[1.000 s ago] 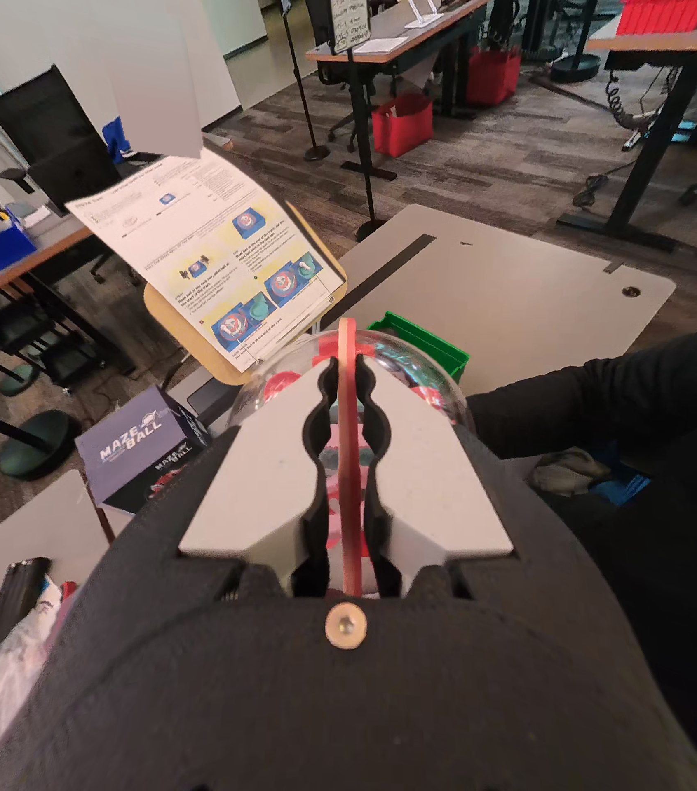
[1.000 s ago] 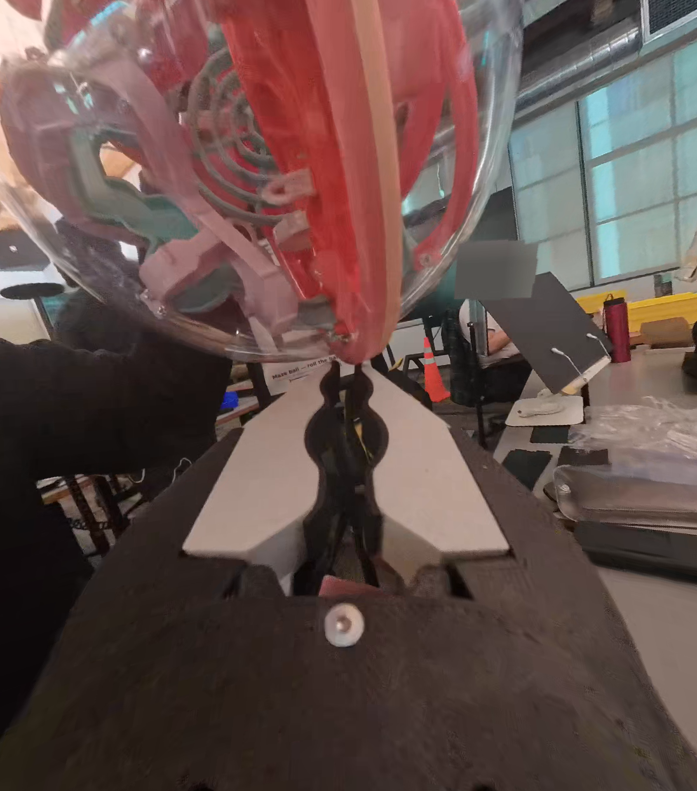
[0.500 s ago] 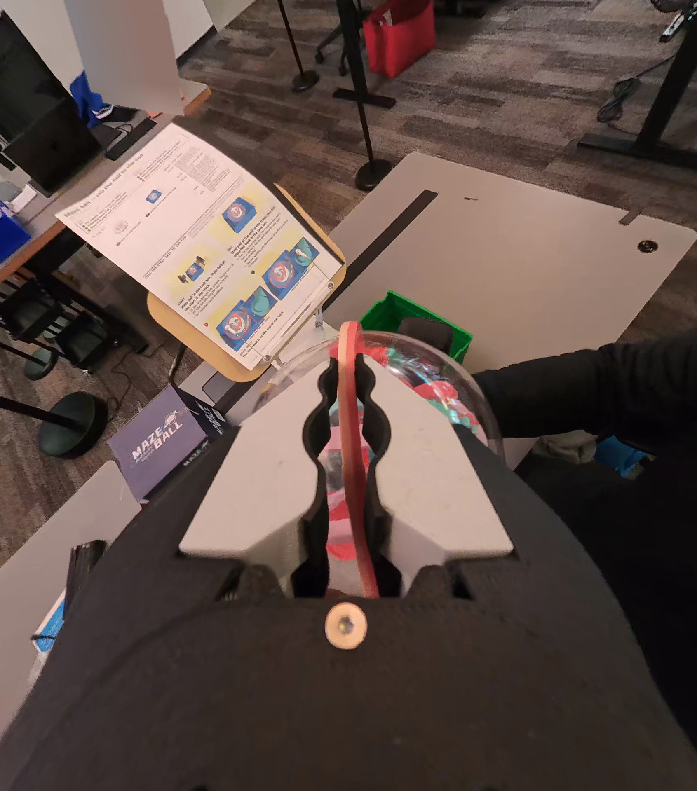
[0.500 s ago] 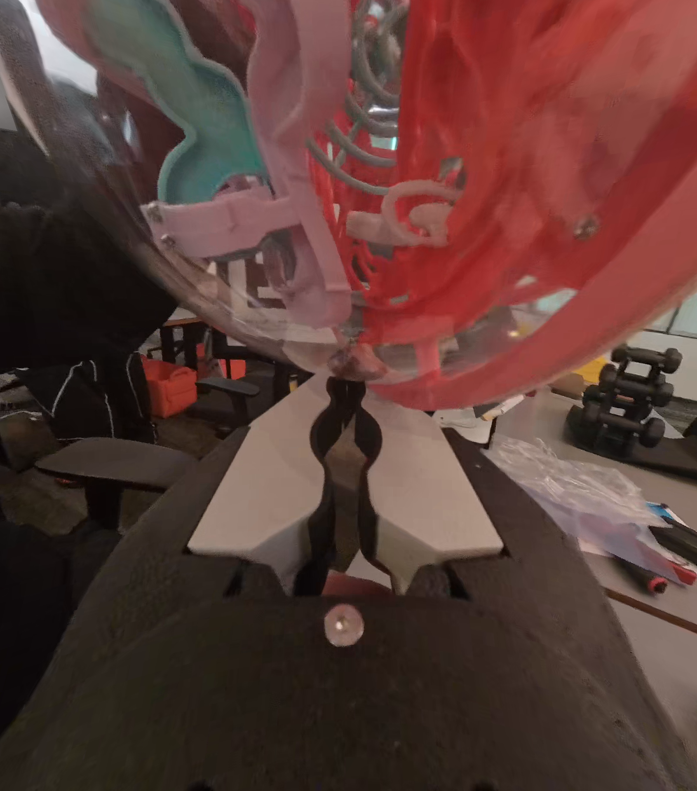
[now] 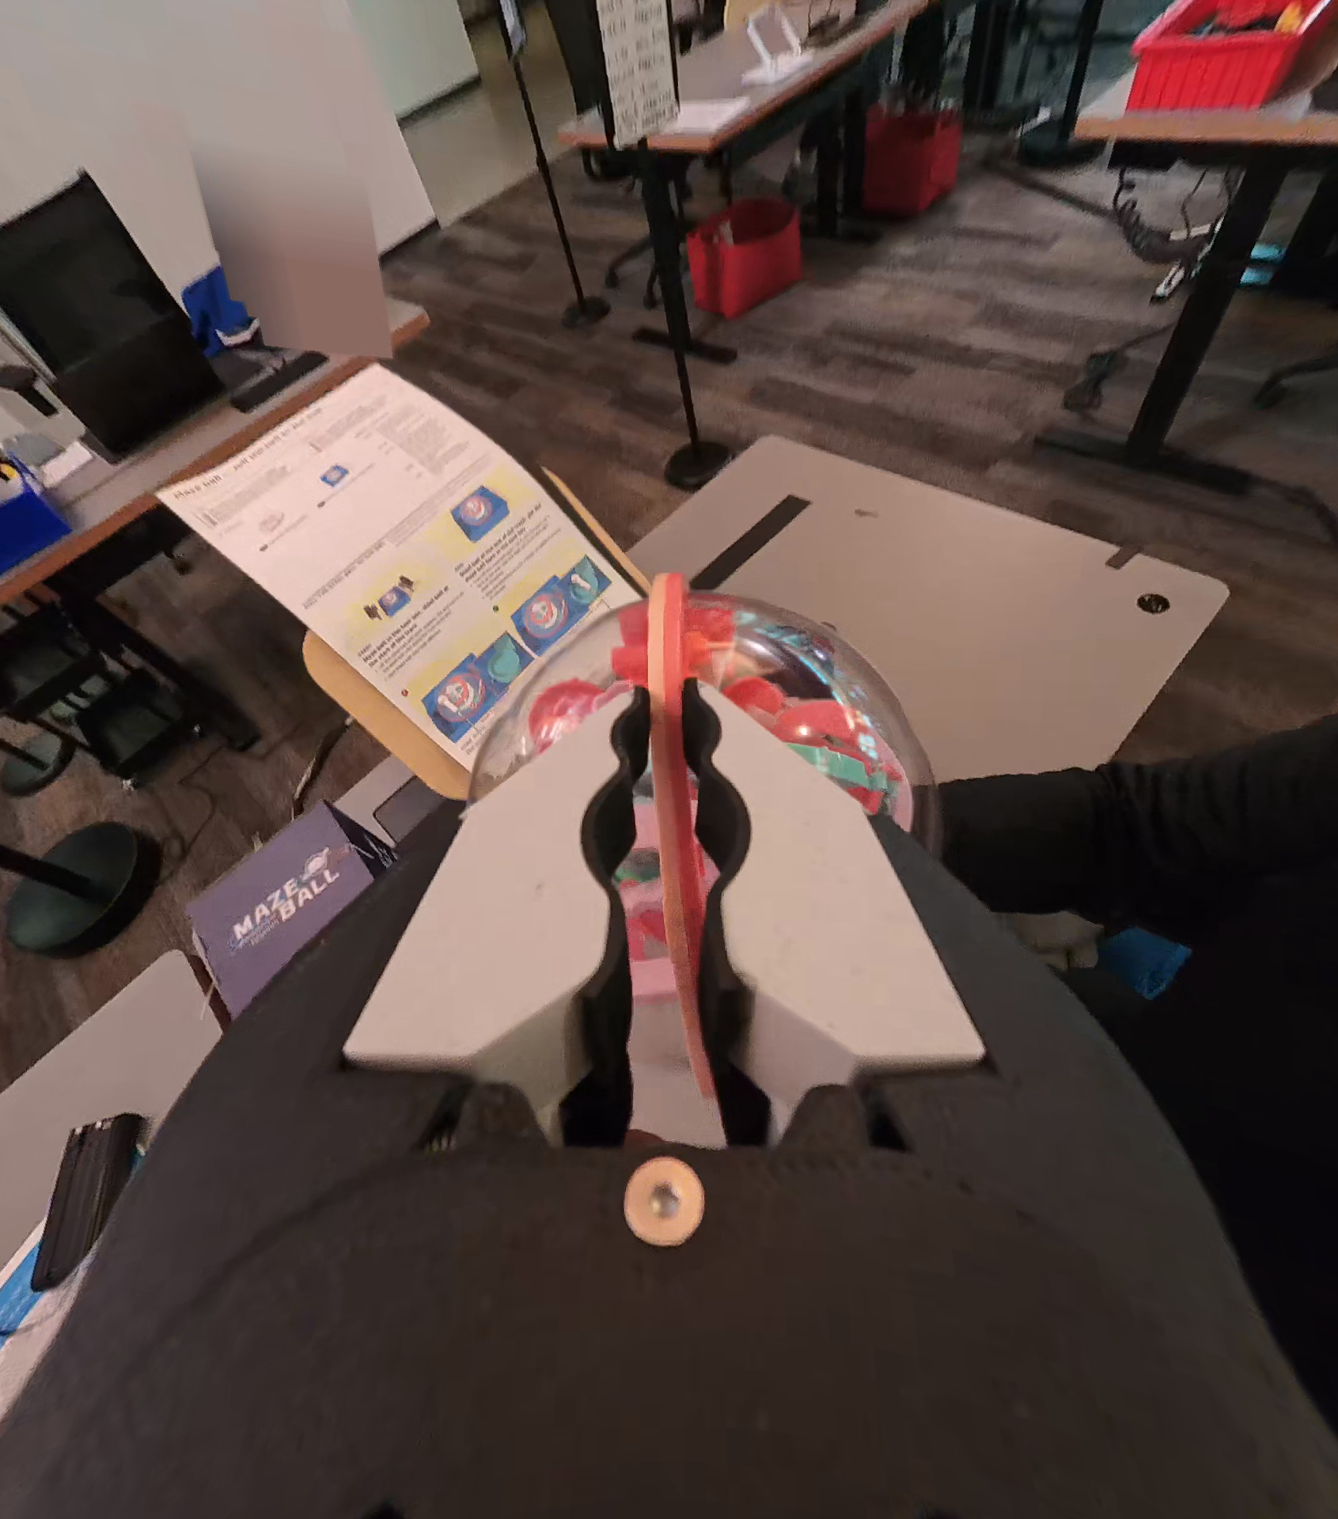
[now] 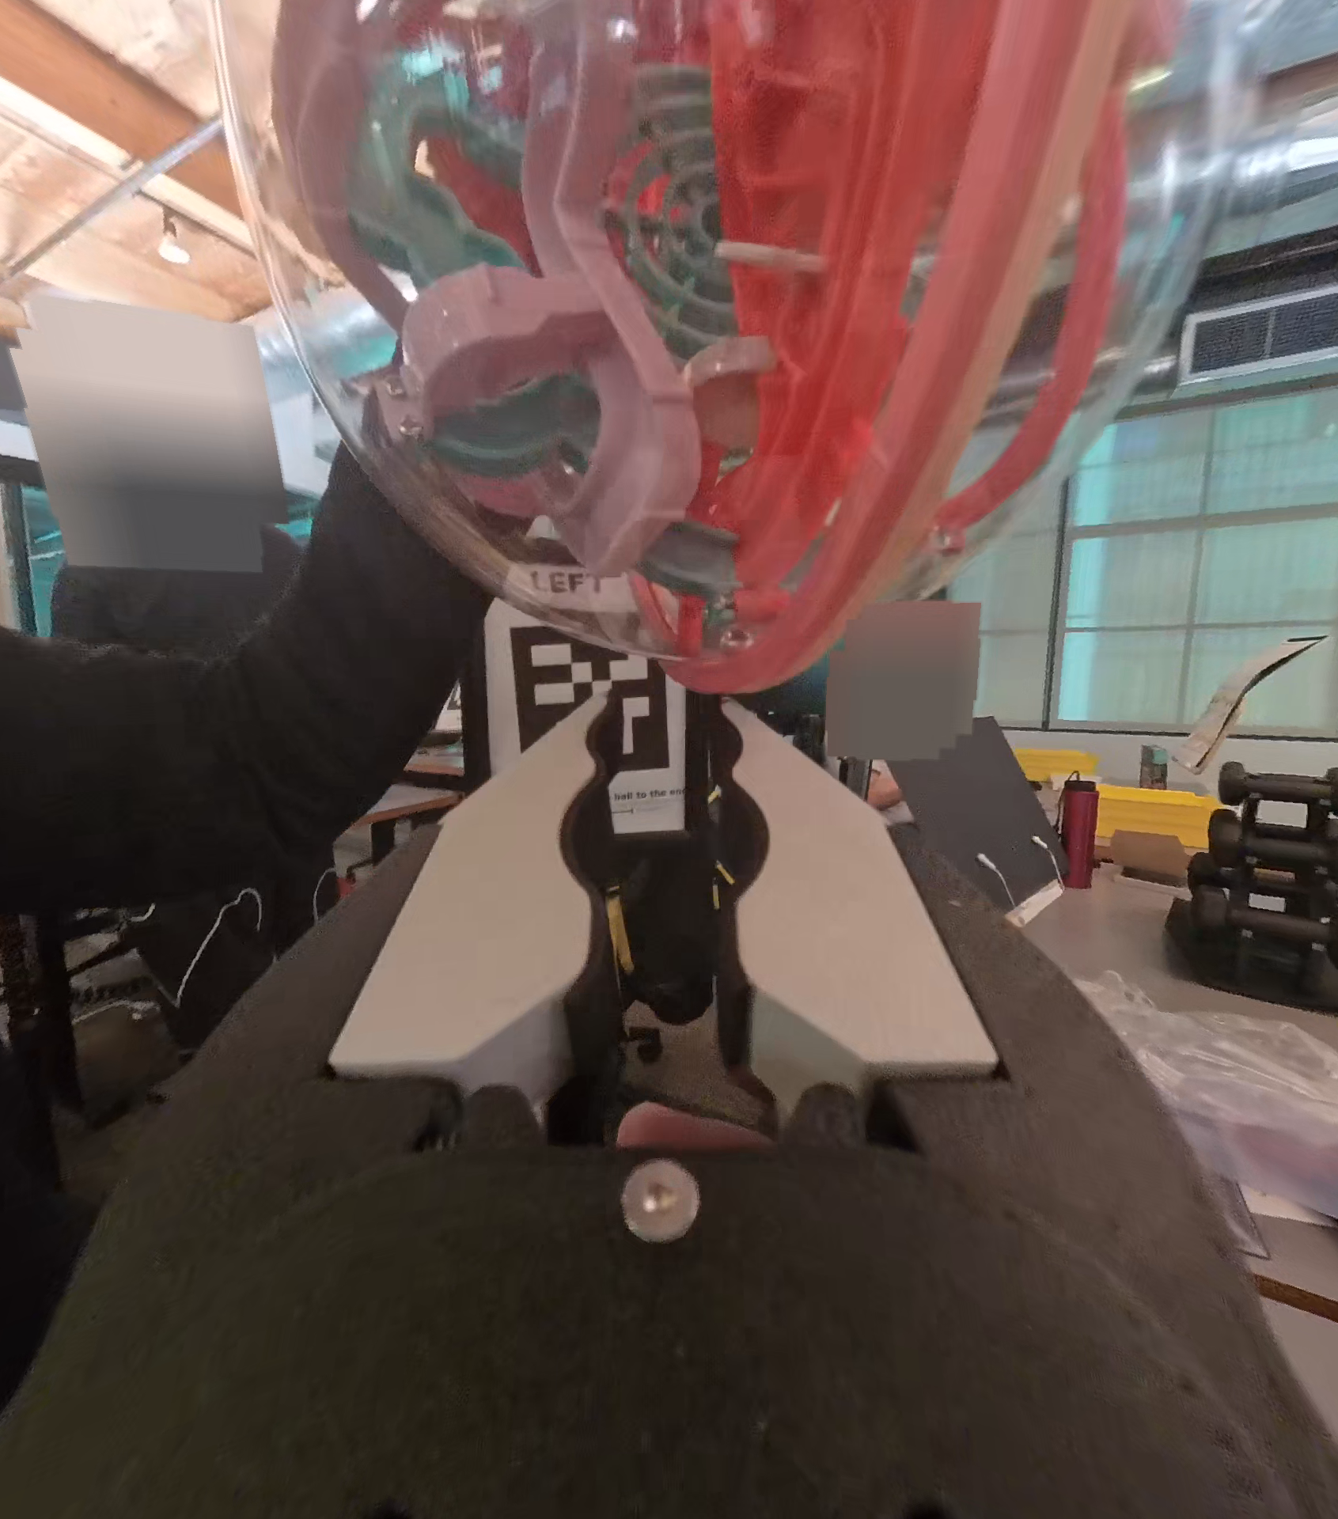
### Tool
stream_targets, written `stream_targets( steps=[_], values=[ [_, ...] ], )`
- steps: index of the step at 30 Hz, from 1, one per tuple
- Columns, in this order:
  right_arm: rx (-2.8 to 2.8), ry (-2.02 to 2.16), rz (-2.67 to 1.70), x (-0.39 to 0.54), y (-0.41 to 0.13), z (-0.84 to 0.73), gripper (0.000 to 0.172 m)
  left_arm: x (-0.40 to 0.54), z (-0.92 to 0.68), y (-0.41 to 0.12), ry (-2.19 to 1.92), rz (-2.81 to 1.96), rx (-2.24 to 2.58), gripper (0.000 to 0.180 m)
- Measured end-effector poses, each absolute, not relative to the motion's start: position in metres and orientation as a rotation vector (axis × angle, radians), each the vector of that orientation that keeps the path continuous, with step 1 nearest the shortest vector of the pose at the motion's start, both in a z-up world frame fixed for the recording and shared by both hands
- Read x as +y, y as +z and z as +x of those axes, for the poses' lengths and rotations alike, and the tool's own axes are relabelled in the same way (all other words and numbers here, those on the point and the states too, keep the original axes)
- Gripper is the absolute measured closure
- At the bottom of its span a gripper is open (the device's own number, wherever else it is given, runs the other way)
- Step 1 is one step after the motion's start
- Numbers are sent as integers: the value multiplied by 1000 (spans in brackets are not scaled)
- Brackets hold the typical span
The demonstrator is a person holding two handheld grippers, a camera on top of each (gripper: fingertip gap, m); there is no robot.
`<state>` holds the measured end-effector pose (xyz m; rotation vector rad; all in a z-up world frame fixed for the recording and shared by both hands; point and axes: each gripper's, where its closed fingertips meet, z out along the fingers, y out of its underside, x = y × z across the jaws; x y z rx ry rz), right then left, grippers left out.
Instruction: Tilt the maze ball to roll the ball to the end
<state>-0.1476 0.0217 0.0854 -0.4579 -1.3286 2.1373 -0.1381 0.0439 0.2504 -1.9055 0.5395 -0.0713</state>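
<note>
Work table (image 5: 978,625) sits well below, so the maze ball (image 5: 772,699) is held up in the air, a clear sphere with red, pink and teal tracks inside, clear of the table. It fills the top of the right wrist view (image 6: 731,329), hanging just above that gripper's fingertips. Left gripper (image 5: 669,715) is the only thing carrying it: jaws narrow, pads clamped on the thin red rim ring (image 5: 669,822) that runs edge-on between the fingers. Right gripper (image 6: 661,723) has its jaws slightly parted with nothing between them; the sphere's red edge sits just over the tips, and I can't tell if it touches. Printed instruction sheet (image 5: 386,559) on its stand and the purple box (image 5: 287,904) are near, beyond the ball. Small shiny bead at the lowest point of the sphere (image 6: 735,637) is probably the ball, but the frame is blurry there. Progress: ball is picked up and tilting is underway; the end of the track isn't identifiable, so nothing shows the run finished. I'd treat it as mid-task, with more tilting left.
</note>
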Motion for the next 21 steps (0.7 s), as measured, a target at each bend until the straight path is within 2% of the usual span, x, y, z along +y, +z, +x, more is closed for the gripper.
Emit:
stream_targets(
  steps=[6, 12, 16, 18, 21],
  values=[
    [-1157, 2191, -481, 54, 100, -148, 153, 25, -154, 260, -142, -1741, 495, 174],
    [-1046, 2335, -465, 64, 108, -164, 139, 23, -160, 262, -153, -1691, 477, 174],
    [-986, 2364, -429, 71, 108, -168, 144, 24, -165, 261, -157, -1695, 467, 174],
    [-1041, 2355, -378, 60, 105, -166, 156, 27, -170, 259, -141, -1706, 448, 174],
    [-1023, 2356, -405, 59, 104, -172, 162, 29, -170, 257, -153, -1714, 439, 174]
  ],
)
